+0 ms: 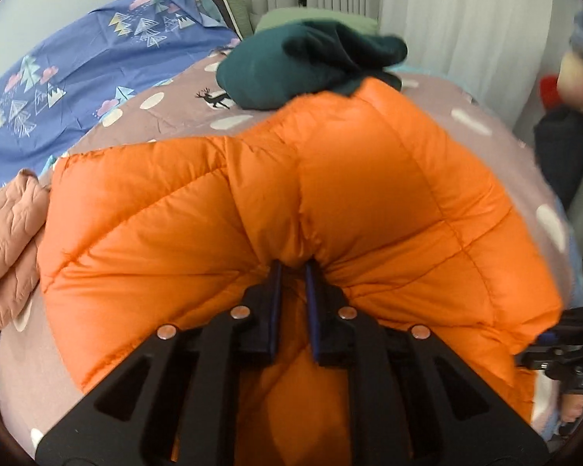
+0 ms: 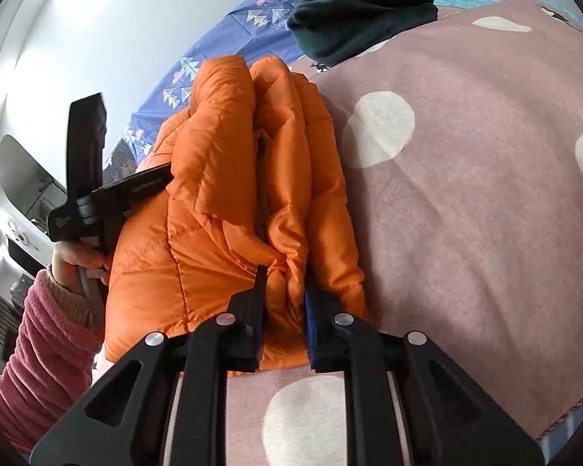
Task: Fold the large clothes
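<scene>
Mauve bedding with pale dots [image 1: 167,116] fills the left wrist view, an orange down jacket [image 1: 369,194] bulging across the centre. At lower centre the left gripper [image 1: 293,268] is clamped on a pinch of the jacket's near edge. A dark green garment [image 1: 291,66] lies beyond, at upper centre.

From the right wrist view, the jacket [image 2: 213,194] runs lengthwise from lower centre toward the upper left. The right gripper [image 2: 283,272] pinches its near end; the left gripper [image 2: 136,186], held by a hand [image 2: 74,260], grips the jacket's left flank, so both tools share one edge.
</scene>
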